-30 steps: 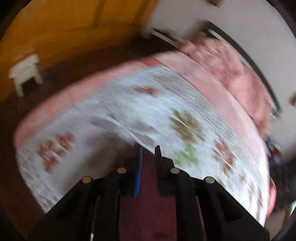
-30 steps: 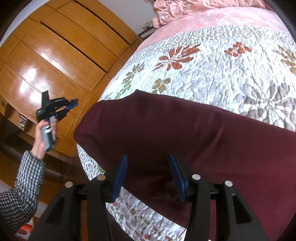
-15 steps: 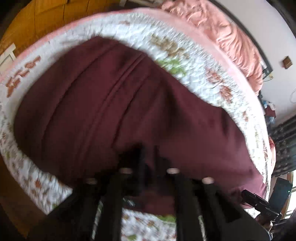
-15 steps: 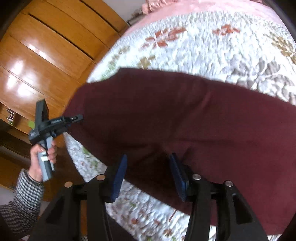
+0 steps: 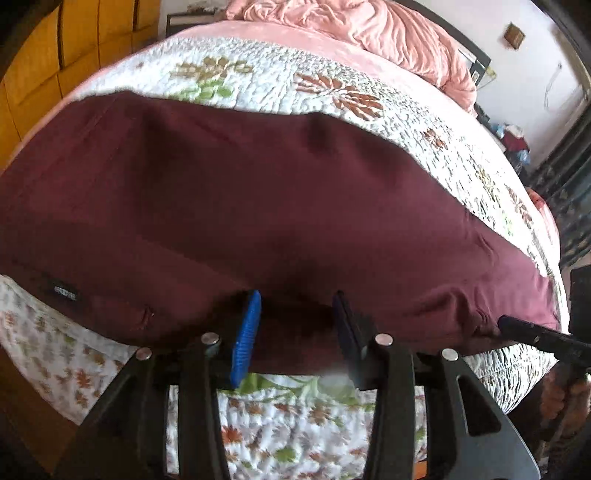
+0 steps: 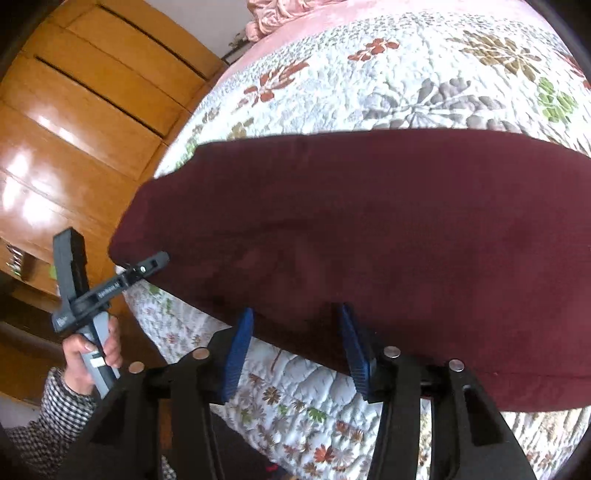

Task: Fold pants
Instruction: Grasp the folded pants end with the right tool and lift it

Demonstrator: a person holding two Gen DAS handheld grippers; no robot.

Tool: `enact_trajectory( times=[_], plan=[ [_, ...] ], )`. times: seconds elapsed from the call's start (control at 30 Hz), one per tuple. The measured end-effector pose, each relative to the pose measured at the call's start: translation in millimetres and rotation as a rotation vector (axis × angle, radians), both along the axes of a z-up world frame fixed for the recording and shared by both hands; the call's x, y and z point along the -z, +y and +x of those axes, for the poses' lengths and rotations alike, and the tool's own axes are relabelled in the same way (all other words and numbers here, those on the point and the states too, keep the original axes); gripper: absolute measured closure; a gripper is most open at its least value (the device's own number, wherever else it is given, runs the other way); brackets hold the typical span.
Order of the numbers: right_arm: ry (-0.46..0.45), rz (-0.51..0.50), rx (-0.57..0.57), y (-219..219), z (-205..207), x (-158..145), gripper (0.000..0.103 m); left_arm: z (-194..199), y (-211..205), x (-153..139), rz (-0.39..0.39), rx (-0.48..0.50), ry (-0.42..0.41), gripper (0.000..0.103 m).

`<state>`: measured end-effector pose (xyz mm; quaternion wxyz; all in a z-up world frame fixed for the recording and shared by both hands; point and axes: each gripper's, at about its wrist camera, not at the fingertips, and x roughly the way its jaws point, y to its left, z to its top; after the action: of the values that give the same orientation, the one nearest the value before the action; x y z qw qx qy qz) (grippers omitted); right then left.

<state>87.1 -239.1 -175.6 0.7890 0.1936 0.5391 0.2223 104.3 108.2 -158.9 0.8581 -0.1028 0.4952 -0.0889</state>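
Dark maroon pants lie spread flat across the near part of a bed, also in the right wrist view. My left gripper is open, its blue-padded fingers over the pants' near edge, holding nothing. It also shows in the right wrist view at the pants' left corner. My right gripper is open over the near edge of the pants. Its black tip shows in the left wrist view at the pants' right corner.
The bed has a white floral quilt and a pink crumpled blanket at the head. Wooden wardrobe doors stand to the left of the bed. The quilt hangs over the bed's near edge.
My left gripper was raised and shut on the maroon cloth; it came down to the bed and opened. The pants now lie flat. My right gripper stayed open near the edge.
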Motion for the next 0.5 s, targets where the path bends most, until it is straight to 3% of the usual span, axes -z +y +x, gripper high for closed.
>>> enact_trajectory(
  times=[0.07,0.2,0.4,0.5],
  plan=[
    [-0.029,0.006,0.023,-12,-5,-13,0.053,-4,-12,-17,-0.072,0.018,-0.027,0.058],
    [-0.066,0.03,0.131,-58,-27,-31,0.05,-2,-63,-28,-0.086,0.113,-0.044,0.054],
    [-0.025,0.013,0.416,-173,-74,-36,0.046,9,-149,-17,-0.126,0.23,-0.018,0.053],
    [0.019,0.023,0.541,-223,-98,-26,0.041,8,-185,-14,-0.137,0.26,-0.013,0.043]
  ],
)
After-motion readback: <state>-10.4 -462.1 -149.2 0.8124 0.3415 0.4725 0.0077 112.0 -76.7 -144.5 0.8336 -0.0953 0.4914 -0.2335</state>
